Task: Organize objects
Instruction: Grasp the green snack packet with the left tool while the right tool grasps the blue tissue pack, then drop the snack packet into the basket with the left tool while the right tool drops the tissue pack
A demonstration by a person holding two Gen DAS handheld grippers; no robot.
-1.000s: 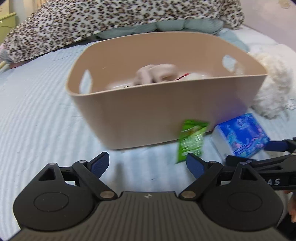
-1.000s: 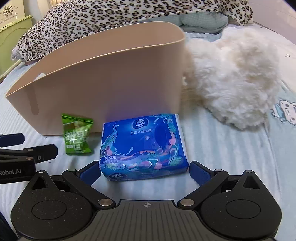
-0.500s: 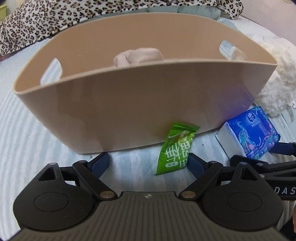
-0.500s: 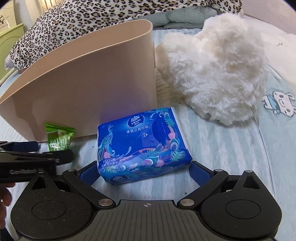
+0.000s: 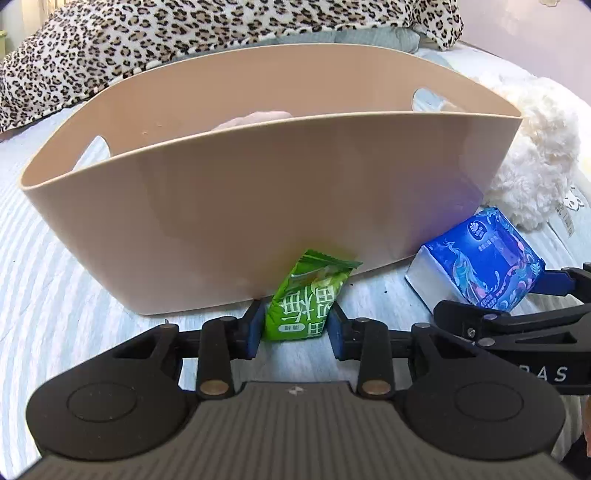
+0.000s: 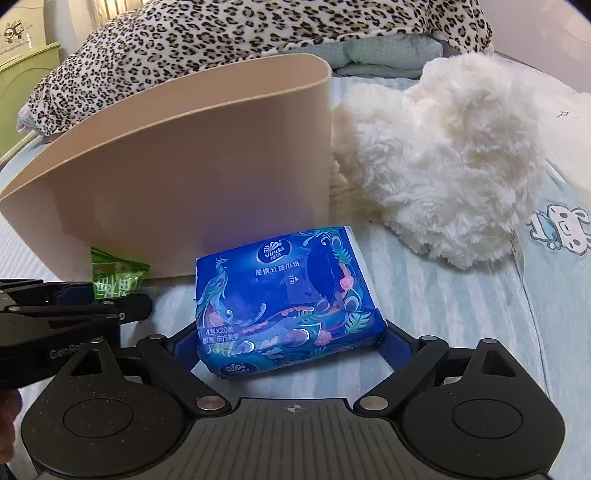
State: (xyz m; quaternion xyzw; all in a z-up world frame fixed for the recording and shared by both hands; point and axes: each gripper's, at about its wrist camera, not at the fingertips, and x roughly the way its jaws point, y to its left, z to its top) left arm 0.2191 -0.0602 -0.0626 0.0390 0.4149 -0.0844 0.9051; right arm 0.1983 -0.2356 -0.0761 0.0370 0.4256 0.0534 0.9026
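A green snack packet (image 5: 308, 297) lies on the bed against the front wall of a beige bin (image 5: 258, 206). My left gripper (image 5: 295, 328) is shut on the packet's near end. The packet also shows in the right wrist view (image 6: 114, 278), with the left gripper (image 6: 74, 306) on it. A blue tissue pack (image 6: 284, 295) lies on the bed between the pads of my right gripper (image 6: 288, 339), which touch its two sides. The pack also shows in the left wrist view (image 5: 480, 262). A pale soft item (image 5: 251, 120) shows inside the bin.
A white fluffy plush (image 6: 443, 162) lies right of the bin (image 6: 184, 177), close behind the tissue pack. A leopard-print blanket (image 5: 184, 33) is heaped behind the bin. The bed has a striped blue-white sheet (image 5: 44, 295) with a cartoon rabbit print (image 6: 561, 225).
My left gripper has moved up to the green packet and shut on it. My right gripper has moved forward and closed in until its pads touch the tissue pack.
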